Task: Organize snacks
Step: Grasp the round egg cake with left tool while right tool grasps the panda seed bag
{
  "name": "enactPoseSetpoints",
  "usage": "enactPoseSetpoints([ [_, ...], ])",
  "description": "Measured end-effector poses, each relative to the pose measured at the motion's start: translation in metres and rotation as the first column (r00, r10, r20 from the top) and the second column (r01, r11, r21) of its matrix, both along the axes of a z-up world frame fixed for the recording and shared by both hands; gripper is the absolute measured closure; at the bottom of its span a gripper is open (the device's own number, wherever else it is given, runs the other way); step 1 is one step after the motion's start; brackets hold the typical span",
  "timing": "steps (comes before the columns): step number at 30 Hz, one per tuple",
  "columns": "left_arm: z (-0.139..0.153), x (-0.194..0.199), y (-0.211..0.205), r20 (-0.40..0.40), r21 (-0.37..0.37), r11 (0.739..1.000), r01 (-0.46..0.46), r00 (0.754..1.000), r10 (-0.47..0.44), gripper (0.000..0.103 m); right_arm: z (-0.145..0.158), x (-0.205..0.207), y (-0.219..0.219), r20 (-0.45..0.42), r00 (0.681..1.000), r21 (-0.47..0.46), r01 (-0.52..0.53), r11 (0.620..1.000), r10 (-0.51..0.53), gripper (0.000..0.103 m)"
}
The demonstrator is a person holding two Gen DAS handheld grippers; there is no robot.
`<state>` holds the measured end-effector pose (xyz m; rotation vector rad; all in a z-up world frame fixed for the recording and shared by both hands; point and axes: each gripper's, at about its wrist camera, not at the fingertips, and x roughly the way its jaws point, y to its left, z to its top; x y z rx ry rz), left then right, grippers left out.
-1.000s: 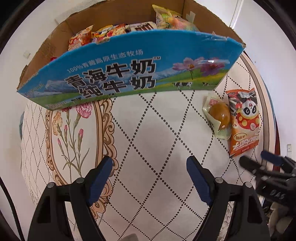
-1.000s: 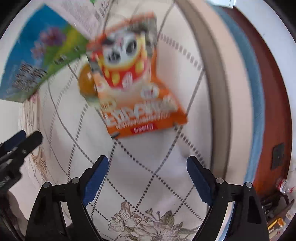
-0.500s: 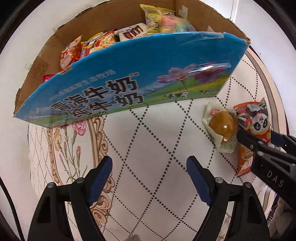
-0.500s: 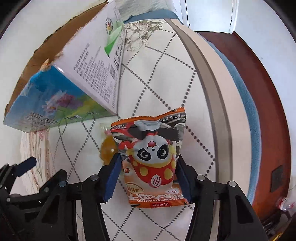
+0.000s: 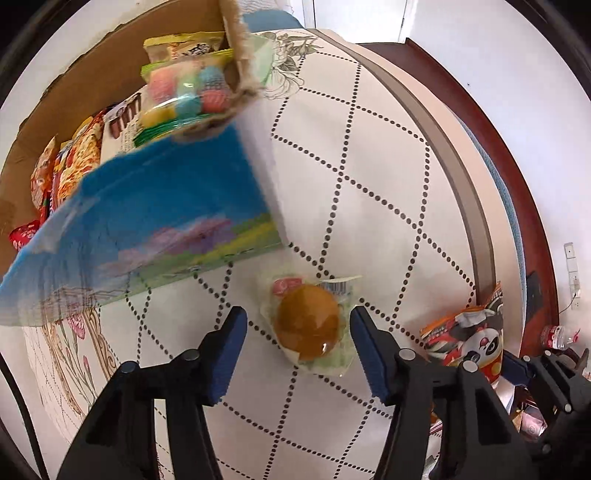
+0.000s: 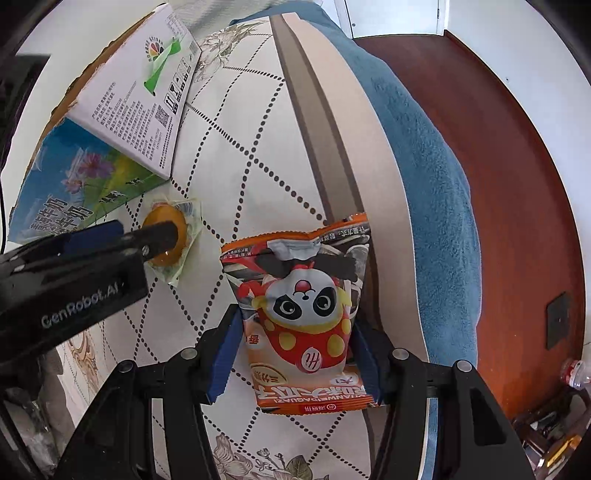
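A: What is underneath?
B: A cream tablecloth [image 5: 369, 166] with dotted diamonds; blue towel [image 6: 424, 147], reddish wood beyond.
A: The grippers?
B: Right gripper [image 6: 291, 354] clamps the panda packet [image 6: 306, 314]. Left gripper [image 5: 295, 350] has just been closing, straddling the wrapped egg [image 5: 308, 323] beside the snack box [image 5: 147, 221], right finger touching.

Round table [image 6: 258, 155] covered by white cloth [image 5: 369, 177] with dotted diamond grid and floral prints; beige-and-brown border band [image 6: 325, 122] seen along cloth edge. Blue fabric [image 6: 424, 147] laid beyond border. Reddish-brown wooden surface [image 6: 498, 166] seen past blue fabric. Plain white walls [image 5: 498, 92] lit by even daylight. White door frame [image 5: 354, 18] seen at top. Wall socket [image 5: 570, 254] mounted at right. Plastic bottle [image 6: 574, 373] seen low at right edge among blurred clutter.
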<state>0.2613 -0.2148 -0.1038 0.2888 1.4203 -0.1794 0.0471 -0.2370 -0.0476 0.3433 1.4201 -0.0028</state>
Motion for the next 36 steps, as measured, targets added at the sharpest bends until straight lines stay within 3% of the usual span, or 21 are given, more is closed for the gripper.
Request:
enactPoseSetpoints([
  [3, -0.010, 0.003, -0.015, -0.038, 0.018, 0.999, 0.032, 0.999, -0.031, 0.048, 0.002, -0.005, 0.005, -0.003, 1.000, -0.006, 0.004, 1.000, -0.004, 0.043],
  [5, -0.012, 0.002, -0.022, -0.027, 0.023, 0.998, 0.055, 0.998, -0.055, 0.057, -0.003, -0.009, 0.004, -0.006, 1.000, -0.007, 0.002, 1.000, -0.002, 0.043],
  [9, -0.004, -0.008, -0.016, -0.014, 0.002, 0.999, 0.042, 0.999, -0.042, 0.058, -0.002, -0.011, 0.007, -0.023, 1.000, 0.022, 0.014, 1.000, -0.013, 0.044],
  [12, 0.003, -0.023, 0.009, -0.022, -0.018, 1.000, 0.015, 1.000, -0.015, 0.058, -0.013, 0.014, 0.003, -0.033, 0.999, 0.031, 0.007, 1.000, -0.006, 0.044],
  [16, 0.015, -0.054, 0.048, -0.041, -0.042, 0.999, -0.034, 0.999, 0.032, 0.058, -0.017, 0.016, 0.017, -0.052, 0.998, 0.070, -0.018, 0.997, 0.022, 0.044],
  [23, 0.009, -0.119, 0.127, -0.131, -0.053, 0.981, -0.185, 0.975, 0.176, 0.058, -0.027, 0.010, 0.084, -0.111, 0.985, 0.192, -0.107, 0.976, 0.130, 0.044],
  [28, -0.012, -0.135, 0.151, -0.188, -0.096, 0.954, -0.283, 0.947, 0.261, 0.058, -0.026, 0.005, 0.129, -0.131, 0.962, 0.161, -0.218, 0.963, 0.240, 0.044],
  [36, -0.040, -0.122, 0.167, -0.227, -0.128, 0.950, -0.286, 0.941, 0.253, 0.056, -0.037, -0.006, 0.157, -0.189, 0.936, 0.072, -0.287, 0.955, 0.296, 0.040],
])
